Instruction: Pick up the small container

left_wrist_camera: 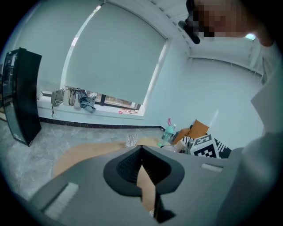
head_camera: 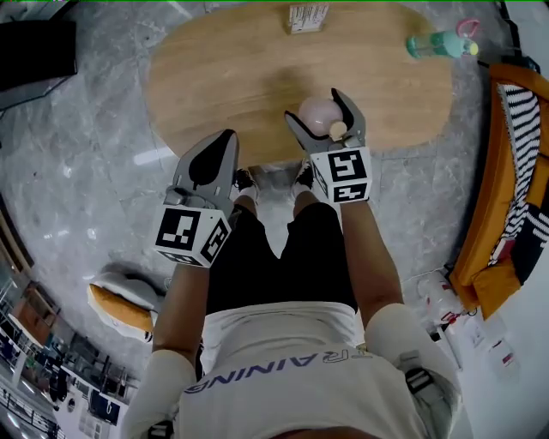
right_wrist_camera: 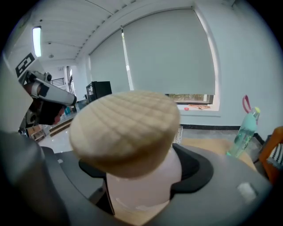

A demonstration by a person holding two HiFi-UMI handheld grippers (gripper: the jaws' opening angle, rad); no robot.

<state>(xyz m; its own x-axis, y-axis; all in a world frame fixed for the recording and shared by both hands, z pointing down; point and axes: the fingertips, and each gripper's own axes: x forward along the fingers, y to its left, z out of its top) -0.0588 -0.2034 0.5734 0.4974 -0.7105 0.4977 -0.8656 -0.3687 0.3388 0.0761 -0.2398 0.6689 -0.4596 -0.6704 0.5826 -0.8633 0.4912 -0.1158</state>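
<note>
The right tool is clamped on the small pale pink container with the round beige ribbed lid. Its two dark jaws stand wide apart and press on the pink body from either side, just below the lid. The lid faces back toward the tool's camera, and the body points away along the jaws. In the head view the right tool carries the container over the near edge of the oval light wooden surface, with the pink body showing between the jaw tips. The marker cube sits at the rear of this tool, ahead of the person's forearm.

The left tool is closed with nothing in it. Its jaw tips meet, and only the wooden surface shows through the gap behind them. In the head view the left tool is just beside the near edge of the surface, to the left of the right tool and apart from the container.

A translucent green plastic bottle with a pink loop stands near the far right end of the surface, well apart from both tools. A small clear printed holder stands at the far edge. The surface stands on a grey marble floor.
</note>
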